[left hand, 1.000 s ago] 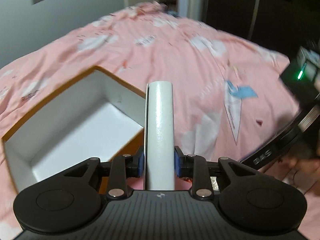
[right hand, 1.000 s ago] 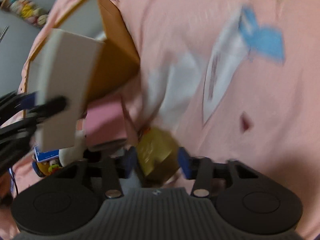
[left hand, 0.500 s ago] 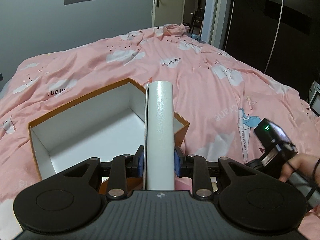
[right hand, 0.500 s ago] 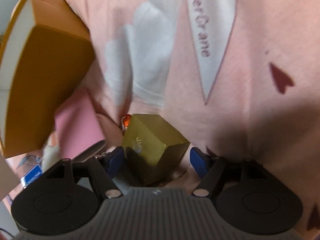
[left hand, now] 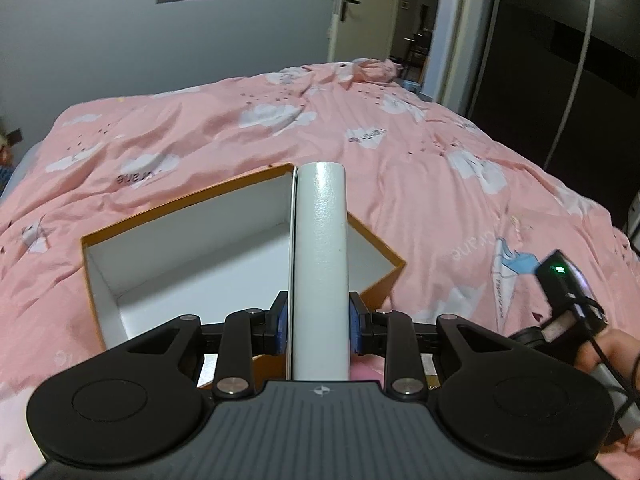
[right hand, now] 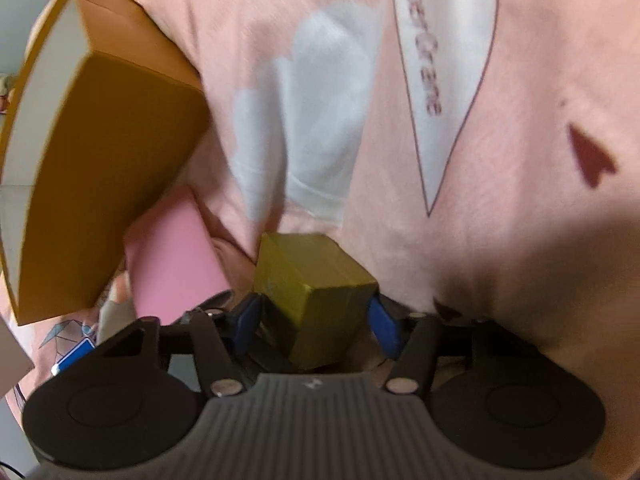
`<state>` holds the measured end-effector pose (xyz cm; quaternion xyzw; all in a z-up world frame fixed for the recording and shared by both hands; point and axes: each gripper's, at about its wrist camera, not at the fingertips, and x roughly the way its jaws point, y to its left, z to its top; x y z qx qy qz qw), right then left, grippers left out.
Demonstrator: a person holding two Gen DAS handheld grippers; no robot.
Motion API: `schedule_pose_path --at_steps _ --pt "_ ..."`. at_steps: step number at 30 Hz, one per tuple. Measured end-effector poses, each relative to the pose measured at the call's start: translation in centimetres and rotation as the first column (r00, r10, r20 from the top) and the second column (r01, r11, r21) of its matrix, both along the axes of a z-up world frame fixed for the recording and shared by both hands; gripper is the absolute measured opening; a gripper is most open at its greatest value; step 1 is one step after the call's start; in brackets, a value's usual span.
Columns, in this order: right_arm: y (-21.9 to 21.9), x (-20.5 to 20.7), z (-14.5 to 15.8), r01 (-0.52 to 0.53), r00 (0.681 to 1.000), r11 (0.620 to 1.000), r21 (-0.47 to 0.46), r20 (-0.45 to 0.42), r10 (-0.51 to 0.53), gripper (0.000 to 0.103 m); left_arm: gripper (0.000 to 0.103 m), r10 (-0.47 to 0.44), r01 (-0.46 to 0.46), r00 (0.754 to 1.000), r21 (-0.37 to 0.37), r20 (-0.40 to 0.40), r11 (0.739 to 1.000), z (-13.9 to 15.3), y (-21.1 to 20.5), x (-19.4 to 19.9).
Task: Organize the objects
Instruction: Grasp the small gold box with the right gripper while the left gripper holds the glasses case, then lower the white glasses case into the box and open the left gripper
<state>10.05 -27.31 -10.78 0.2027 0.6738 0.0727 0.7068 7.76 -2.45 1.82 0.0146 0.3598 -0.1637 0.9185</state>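
Note:
My left gripper [left hand: 319, 326] is shut on a tall white box [left hand: 320, 264] held upright above the near edge of an open orange box with a white inside [left hand: 192, 252]. In the right wrist view the orange box [right hand: 104, 168] shows from outside at the left. My right gripper [right hand: 316, 316] has its blue pads on both sides of a gold cube-shaped box [right hand: 316, 296] that lies on the pink duvet [right hand: 400, 120]. The pads stand at the cube's edges; contact is unclear.
A pink flat box [right hand: 172, 260] lies beside the gold box, next to the orange box. A blue-and-white item [right hand: 74, 356] lies lower left. The right gripper's body and a hand [left hand: 576, 320] show at the left view's right edge. The bed fills the view.
The left gripper with the white box has tilted up and back, showing more of the bed and wall. The right gripper's pads have closed in around the gold box.

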Motion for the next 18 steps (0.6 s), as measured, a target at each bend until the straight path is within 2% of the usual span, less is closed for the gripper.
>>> schedule_pose_path --at_steps 4,8,12,15,18 --pt "0.8 -0.1 1.3 -0.03 0.996 1.0 -0.002 0.088 0.03 0.053 0.033 0.057 -0.057 0.998 -0.019 -0.012 0.998 0.2 1.5 0.8" --pt "-0.4 1.5 0.3 -0.049 0.994 0.999 -0.005 0.099 0.05 0.055 0.033 0.114 -0.115 0.993 -0.027 -0.029 0.993 0.6 3.5 2.2" --pt "-1.1 1.6 0.3 -0.052 0.993 0.999 0.0 0.11 0.052 0.053 0.033 0.182 -0.181 0.982 0.019 -0.046 0.983 0.4 4.8 4.3" --pt "-0.7 1.3 2.3 -0.087 0.978 0.995 -0.045 0.184 0.094 0.053 0.033 0.22 -0.217 0.973 0.043 -0.067 0.975 0.0 5.5 6.0" --pt "-0.2 1.2 5.8 -0.126 0.941 0.986 -0.11 0.301 0.154 0.053 0.033 0.258 -0.252 0.962 0.068 -0.09 0.965 -0.7 5.9 7.7"
